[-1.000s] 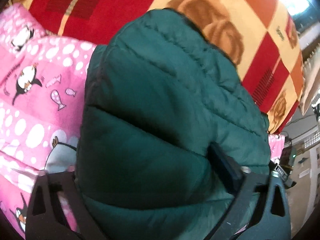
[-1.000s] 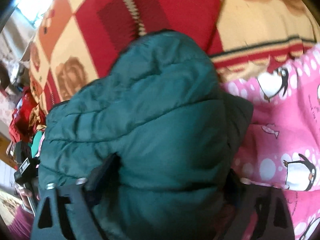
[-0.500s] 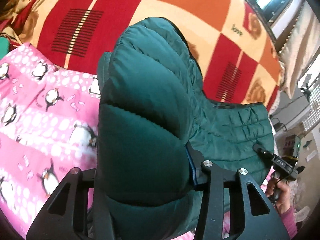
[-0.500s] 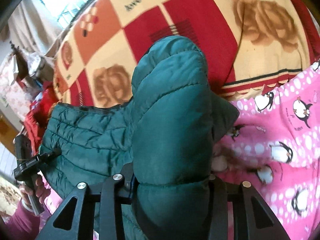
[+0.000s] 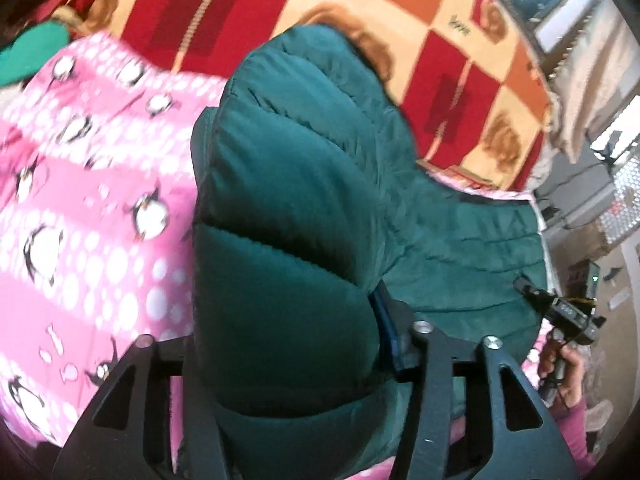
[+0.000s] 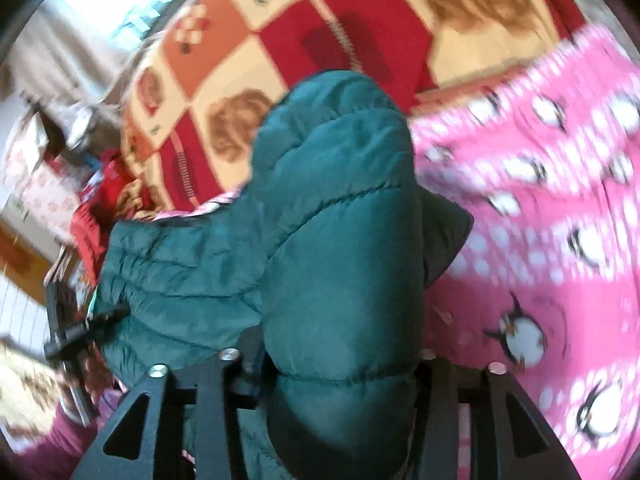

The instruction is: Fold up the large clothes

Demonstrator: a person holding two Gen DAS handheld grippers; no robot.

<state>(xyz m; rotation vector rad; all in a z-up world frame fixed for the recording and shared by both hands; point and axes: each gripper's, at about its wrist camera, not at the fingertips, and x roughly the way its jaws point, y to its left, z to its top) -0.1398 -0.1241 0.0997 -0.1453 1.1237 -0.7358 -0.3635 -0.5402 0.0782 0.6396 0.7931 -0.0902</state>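
Observation:
A dark green puffer jacket (image 5: 304, 160) fills the middle of the left wrist view, bulging up between my left gripper's (image 5: 288, 340) fingers. The jaws are opening a little, but the pads still press on the padded fold. In the right wrist view another thick fold of the jacket (image 6: 340, 200) is pinched in my right gripper (image 6: 340, 352), whose jaws are also opening slightly. The rest of the jacket hangs stretched between the two grips. Each view shows the other gripper at the jacket's far corner: right gripper (image 5: 568, 316), left gripper (image 6: 76, 332).
Under the jacket lies a pink penguin-print blanket (image 5: 80, 220) (image 6: 560, 220). Beyond it spreads a red, orange and cream checked blanket (image 5: 400, 20) (image 6: 320, 20). A hand in a pink sleeve (image 5: 560, 372) holds the far gripper. Furniture and a window stand past the bed's edge.
Both grippers narrowed onto folds of the jacket, then lifted and carried it across the bed. The jacket now hangs stretched between them, and more pink blanket shows beneath.

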